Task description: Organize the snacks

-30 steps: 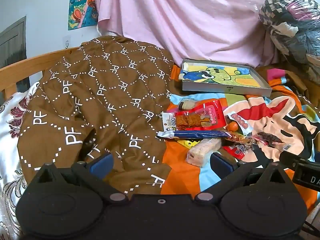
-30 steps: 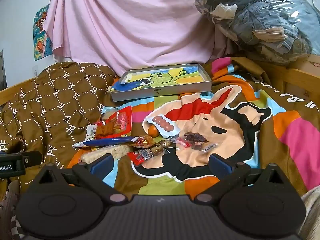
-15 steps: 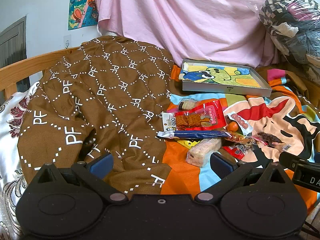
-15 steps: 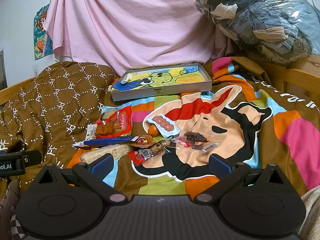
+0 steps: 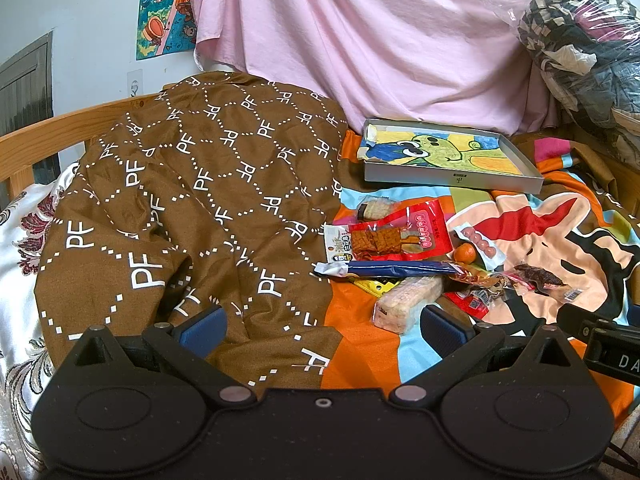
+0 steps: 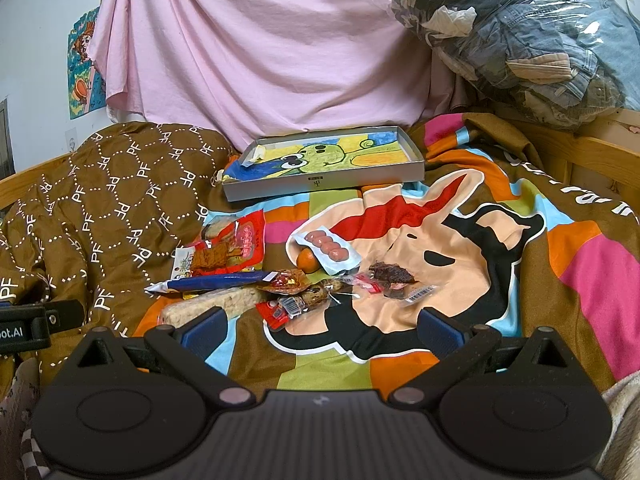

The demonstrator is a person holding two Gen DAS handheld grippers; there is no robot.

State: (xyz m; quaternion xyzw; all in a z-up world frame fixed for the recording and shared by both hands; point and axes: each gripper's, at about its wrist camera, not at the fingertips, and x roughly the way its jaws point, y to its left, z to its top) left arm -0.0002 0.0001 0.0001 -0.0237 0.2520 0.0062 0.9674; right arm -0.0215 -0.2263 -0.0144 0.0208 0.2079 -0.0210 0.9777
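The snack pile (image 6: 280, 276) is lying just ahead of both wide-open, empty grippers – the right gripper (image 6: 320, 328) is sitting nearer, the left gripper (image 5: 322, 326) off to the side.

view: right wrist | sausage pack (image 6: 329, 246) nearer, slightly lower in frame | right gripper crept forward

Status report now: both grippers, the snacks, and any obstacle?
Left gripper open, empty. Right gripper open, empty. Snack pile loose on blanket, gray tray holds none. Path clear.
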